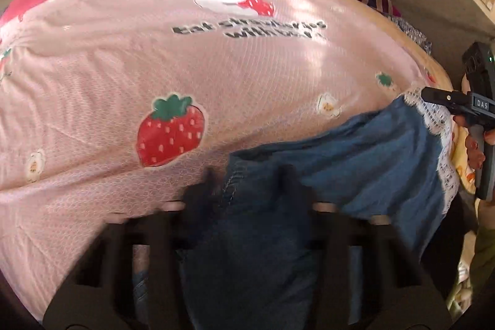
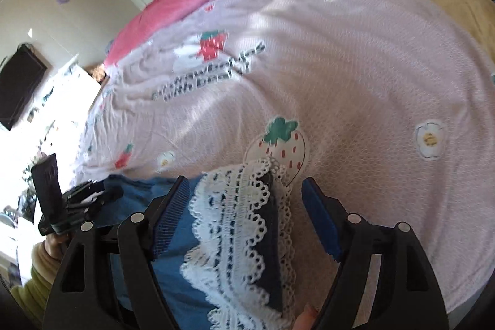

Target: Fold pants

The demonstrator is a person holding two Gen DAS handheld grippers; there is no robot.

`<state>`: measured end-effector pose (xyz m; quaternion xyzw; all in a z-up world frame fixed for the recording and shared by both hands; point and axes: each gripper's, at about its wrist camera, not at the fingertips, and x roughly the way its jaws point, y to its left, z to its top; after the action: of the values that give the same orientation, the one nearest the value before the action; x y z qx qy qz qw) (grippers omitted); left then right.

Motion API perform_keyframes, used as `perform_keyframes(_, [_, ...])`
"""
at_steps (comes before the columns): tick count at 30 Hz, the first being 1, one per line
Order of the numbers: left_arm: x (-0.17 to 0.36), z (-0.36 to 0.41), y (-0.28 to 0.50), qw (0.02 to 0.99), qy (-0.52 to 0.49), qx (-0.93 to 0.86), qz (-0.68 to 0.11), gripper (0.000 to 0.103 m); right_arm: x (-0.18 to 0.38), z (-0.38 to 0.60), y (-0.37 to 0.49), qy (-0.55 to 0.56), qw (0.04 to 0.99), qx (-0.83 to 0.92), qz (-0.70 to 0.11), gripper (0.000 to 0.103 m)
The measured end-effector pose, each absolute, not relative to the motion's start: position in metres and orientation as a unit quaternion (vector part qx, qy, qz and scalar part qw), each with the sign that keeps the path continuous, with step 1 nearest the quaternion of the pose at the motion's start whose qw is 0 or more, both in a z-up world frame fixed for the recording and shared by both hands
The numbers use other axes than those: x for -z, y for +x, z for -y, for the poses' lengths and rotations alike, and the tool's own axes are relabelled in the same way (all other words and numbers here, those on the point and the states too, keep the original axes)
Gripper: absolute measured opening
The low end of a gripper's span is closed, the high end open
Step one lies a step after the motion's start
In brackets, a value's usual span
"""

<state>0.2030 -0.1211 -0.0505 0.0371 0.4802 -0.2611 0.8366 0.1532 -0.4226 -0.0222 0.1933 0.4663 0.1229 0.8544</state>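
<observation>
- One pair of blue denim pants (image 1: pixel 355 150) with a white lace hem (image 2: pixel 238 225) lies on a pink strawberry-print bedsheet (image 1: pixel 123 67).
- Two grippers: the left gripper (image 1: pixel 247 175) has cloth between its blurred fingers; I cannot tell if it pinches.
- The right gripper (image 2: pixel 244 221) is spread wide, straddling the hem.

Pants (image 2: pixel 173 283) – matt blue denim, white openwork lace trim (image 2: pixel 235 237). Bedspread (image 1: pixel 278 76) – pink textured cloth, printed. Right gripper (image 2: pixel 247 225) – matt black plastic, ribbed blue pads (image 2: pixel 320 225).
</observation>
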Motion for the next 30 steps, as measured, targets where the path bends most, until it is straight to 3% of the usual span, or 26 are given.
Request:
perform_keyframes(1, [0.052,0.122,0.205,0.835,0.029,0.263,-0.482,0.008,0.024,0.42,0.153,0.186,0.855,-0.127,-0.466,0.037])
perform_keyframes(3, [0.049,0.121,0.208,0.84,0.029,0.257,-0.477,0.006,0.024,0.418,0.149,0.157,0.867,-0.119,-0.458,0.026])
perform_keyframes(11, [0.041,0.126,0.227,0.862,0.047,0.23,-0.449,0.003,0.042,0.424,0.155,0.151,0.875,-0.09,-0.451,0.023])
perform_keyframes(14, [0.052,0.124,0.234,0.864,0.045,0.209,-0.456,0.003,0.044,0.423,0.151,0.146,0.88,-0.089,-0.443,0.027])
perform_keyframes(16, [0.049,0.118,0.233,0.865,0.029,0.213,-0.453,0.003,0.036,0.426,0.142,0.15,0.884,-0.085,-0.435,0.051])
perform_keyframes(18, [0.032,0.107,0.22,0.876,0.013,0.22,-0.428,0.005,0.023,0.43,0.123,0.154,0.894,-0.09,-0.411,0.062])
perform_keyframes(19, [0.024,0.101,0.213,0.882,0.004,0.221,-0.416,0.009,0.017,0.431,0.112,0.152,0.898,-0.091,-0.402,0.065])
perform_keyframes(21, [0.006,0.085,0.195,0.89,-0.016,0.222,-0.399,0.042,0.01,0.432,0.088,0.15,0.902,-0.092,-0.395,0.068])
perform_keyframes(24, [-0.014,0.058,0.16,0.904,-0.036,0.203,-0.373,0.05,0.009,0.431,0.056,0.154,0.899,-0.095,-0.398,0.072])
perform_keyframes(27, [-0.024,0.033,0.125,0.913,-0.05,0.181,-0.363,0.073,0.015,0.425,0.028,0.153,0.896,-0.097,-0.406,0.074])
perform_keyframes(30, [-0.03,0.001,0.085,0.92,-0.066,0.151,-0.356,0.083,0.02,0.416,0.009,0.149,0.893,-0.093,-0.415,0.074])
